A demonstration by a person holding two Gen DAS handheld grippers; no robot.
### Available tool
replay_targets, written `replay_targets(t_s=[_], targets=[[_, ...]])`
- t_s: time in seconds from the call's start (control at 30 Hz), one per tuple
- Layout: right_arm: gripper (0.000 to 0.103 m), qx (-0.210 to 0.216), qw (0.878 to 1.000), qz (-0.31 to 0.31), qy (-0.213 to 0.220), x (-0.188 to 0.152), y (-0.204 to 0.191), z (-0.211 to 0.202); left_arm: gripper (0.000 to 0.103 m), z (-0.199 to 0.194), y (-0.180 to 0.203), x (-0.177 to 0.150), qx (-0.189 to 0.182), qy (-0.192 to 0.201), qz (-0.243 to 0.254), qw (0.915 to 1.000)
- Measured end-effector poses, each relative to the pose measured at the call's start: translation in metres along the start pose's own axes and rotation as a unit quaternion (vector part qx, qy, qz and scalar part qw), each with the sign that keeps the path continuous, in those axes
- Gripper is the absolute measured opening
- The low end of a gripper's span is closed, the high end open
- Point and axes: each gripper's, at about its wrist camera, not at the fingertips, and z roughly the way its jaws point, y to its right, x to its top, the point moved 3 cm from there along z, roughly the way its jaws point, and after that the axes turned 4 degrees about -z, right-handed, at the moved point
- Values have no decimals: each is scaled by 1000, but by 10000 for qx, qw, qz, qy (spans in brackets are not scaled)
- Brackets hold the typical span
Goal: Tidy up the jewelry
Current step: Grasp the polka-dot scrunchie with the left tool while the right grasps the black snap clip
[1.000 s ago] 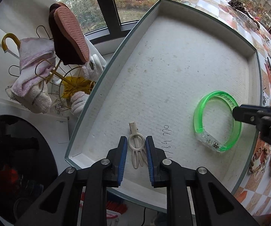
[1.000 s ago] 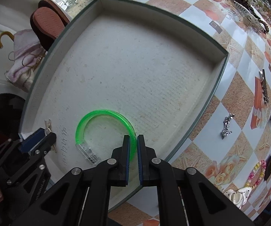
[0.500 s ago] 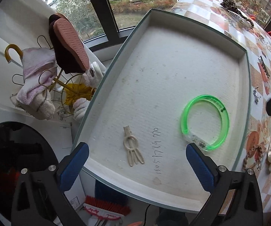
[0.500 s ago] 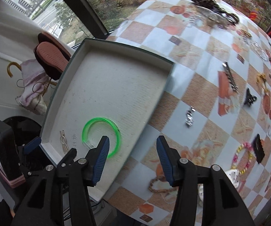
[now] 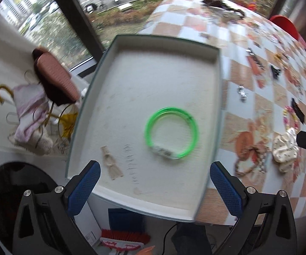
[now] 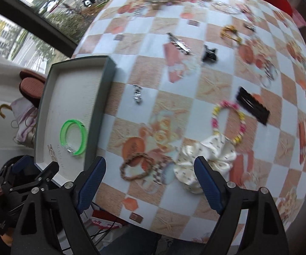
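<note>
- My left gripper hangs wide open and empty above the near edge of the shallow grey-rimmed cardboard tray; my right gripper, whose jaws have just been opening, is also empty, over the table beside the tray.
- Inside the tray, two pieces already lie stowed: a small beige plastic hair clip near the front corner and a translucent green plastic bangle just beyond it, apart from each other.
- Nearest my right jaws on the orange-and-white checked tablecloth wait a brown braided cord bracelet and a cream satin scrunchie.
- Farther out sit a pink-and-yellow beaded bracelet, a black rectangular clip, a small silver clip and a black claw clip.
- By my reckoning, the sorting has barely begun: most pieces remain outside.
</note>
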Motion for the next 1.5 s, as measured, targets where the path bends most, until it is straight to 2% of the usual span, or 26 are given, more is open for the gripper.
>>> replay_targets(t_s=[0.37, 0.53, 0.67, 0.83, 1.0, 1.23, 1.37, 1.5], targets=[[87, -487, 9952, 819, -207, -23, 86, -8, 103, -12, 78, 15, -571, -104, 794, 9952], [87, -644, 9939, 851, -288, -20, 118, -5, 103, -8, 111, 13, -688, -242, 964, 9927], [87, -786, 9938, 716, -330, -10, 140, -1, 103, -5, 138, 9, -934, -363, 1103, 9888], [87, -913, 9946, 387, -314, 9, 155, 7, 103, 2, 175, 3, -1225, -519, 1374, 9815], [87, -998, 9945, -104, -307, 30, 162, 20, 103, 14, 208, -2, -1316, -685, 1550, 9767], [87, -1013, 9881, -1057, -474, 53, 163, 50, 103, 33, 240, -6, -1320, -849, 1729, 9724], [87, -975, 9793, -1687, -553, 63, 157, 66, 103, 44, 251, -10, -1262, -964, 1779, 9711], [87, -757, 9738, -2084, -501, 75, 149, 73, 96, 54, 261, -14, -1179, -1077, 1804, 9705]])
